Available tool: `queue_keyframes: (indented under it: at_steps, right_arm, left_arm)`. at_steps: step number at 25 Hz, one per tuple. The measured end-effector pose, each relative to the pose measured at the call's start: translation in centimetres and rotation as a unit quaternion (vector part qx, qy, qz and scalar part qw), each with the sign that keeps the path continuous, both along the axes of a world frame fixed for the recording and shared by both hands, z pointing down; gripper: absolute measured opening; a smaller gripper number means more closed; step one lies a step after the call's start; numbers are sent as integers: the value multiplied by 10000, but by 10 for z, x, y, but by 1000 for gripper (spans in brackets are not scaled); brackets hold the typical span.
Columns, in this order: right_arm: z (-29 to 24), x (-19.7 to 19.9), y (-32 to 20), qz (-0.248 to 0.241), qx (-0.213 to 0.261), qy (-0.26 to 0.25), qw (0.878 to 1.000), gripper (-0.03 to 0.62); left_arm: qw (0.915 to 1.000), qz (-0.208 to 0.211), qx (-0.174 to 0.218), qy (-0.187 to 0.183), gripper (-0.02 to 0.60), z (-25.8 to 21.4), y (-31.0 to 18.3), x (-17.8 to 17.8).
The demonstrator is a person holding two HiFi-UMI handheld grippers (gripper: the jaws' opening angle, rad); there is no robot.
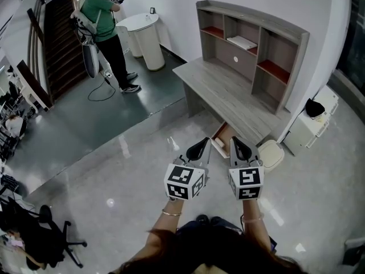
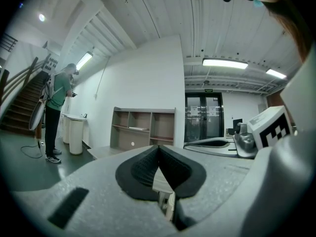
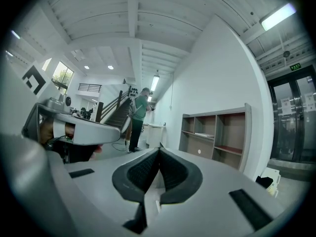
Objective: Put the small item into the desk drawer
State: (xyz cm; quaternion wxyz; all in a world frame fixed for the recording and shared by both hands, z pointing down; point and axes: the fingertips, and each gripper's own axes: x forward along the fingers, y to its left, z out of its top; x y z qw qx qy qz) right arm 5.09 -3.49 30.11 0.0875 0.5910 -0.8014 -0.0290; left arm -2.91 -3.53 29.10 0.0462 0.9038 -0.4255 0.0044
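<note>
The left gripper [image 1: 199, 148] and the right gripper [image 1: 239, 148] were held side by side in the lower middle of the head view. Both pointed up the frame toward the desk [image 1: 228, 93]. In the left gripper view, that gripper's jaws met at their tips with nothing between them. The right gripper view showed the same: its jaws were pressed together and empty.

The drawer [image 1: 223, 136] stood pulled out from the desk's near edge, just above the two grippers' tips in the head view, and its inside looked brownish. The small item could not be made out in any view, so whether it lay in the drawer could not be told.

A shelf unit [image 1: 259, 47] sat on the back of the desk, against the white wall. A pale stool [image 1: 273, 153] stood just right of the drawer, with a white cabinet [image 1: 311, 129] further right. At the upper left, a person in a green shirt [image 1: 104, 19] stood beside a round white stand [image 1: 146, 37], near a staircase [image 1: 60, 41].
</note>
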Motion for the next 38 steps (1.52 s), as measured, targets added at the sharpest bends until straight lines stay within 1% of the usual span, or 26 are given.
queue_keyframes:
  at_steps: [10,20,31,38]
  right_arm:
    - [-5,-7,6,-5,28,42,10000,2]
    - [-2,-9,8,-27,-14,42,10000,2]
    - [6,-1,0,-6,-122,19,9999,2]
    - [4,3,-7,10,-87,11,10000,2]
  left_arm:
    - [10000,-17,27,69,15,-2,2,-8]
    - [9999,23,-19,128,15,1,2,-5]
    - [9999,38,-117,90,15,7,-5,3]
    - [9998,32,-177,43,15,10,-12,4]
